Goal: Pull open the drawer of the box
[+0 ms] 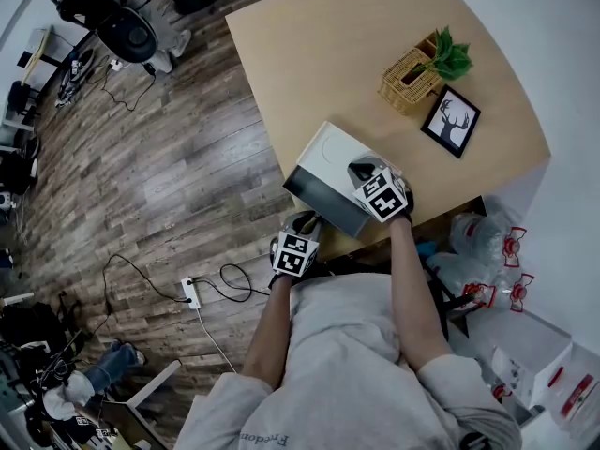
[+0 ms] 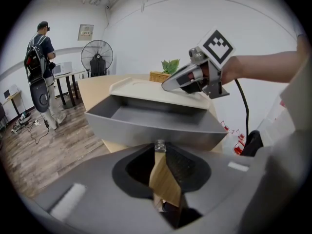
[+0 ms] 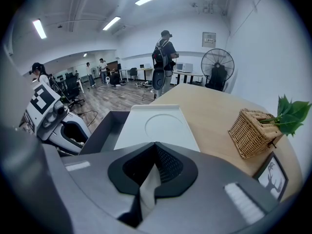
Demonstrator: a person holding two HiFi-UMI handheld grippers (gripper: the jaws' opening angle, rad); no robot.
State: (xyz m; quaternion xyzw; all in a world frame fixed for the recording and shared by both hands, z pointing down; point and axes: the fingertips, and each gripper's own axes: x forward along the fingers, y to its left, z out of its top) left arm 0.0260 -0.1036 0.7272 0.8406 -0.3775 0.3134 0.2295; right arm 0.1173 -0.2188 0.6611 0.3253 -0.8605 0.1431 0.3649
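A white box (image 1: pixel 336 148) stands at the near edge of the wooden table (image 1: pixel 309 36). Its grey drawer (image 1: pixel 323 198) is slid out toward me and overhangs the edge. In the left gripper view the drawer's front (image 2: pixel 146 128) fills the middle, and my left gripper (image 2: pixel 160 149) is shut on the small metal knob (image 2: pixel 160 144) at its centre. My right gripper (image 1: pixel 364 171) rests on the box's white lid (image 3: pixel 156 123) with its jaws closed together and nothing between them. The left gripper (image 1: pixel 309 228) shows from above at the drawer front.
A wicker basket with a green plant (image 1: pixel 414 75) and a framed deer picture (image 1: pixel 450 120) sit farther back on the table. On the floor lie a power strip with cables (image 1: pixel 190 292) at left and plastic bags (image 1: pixel 483 244) at right. A person (image 2: pixel 39 57) and a fan (image 2: pixel 97 57) stand across the room.
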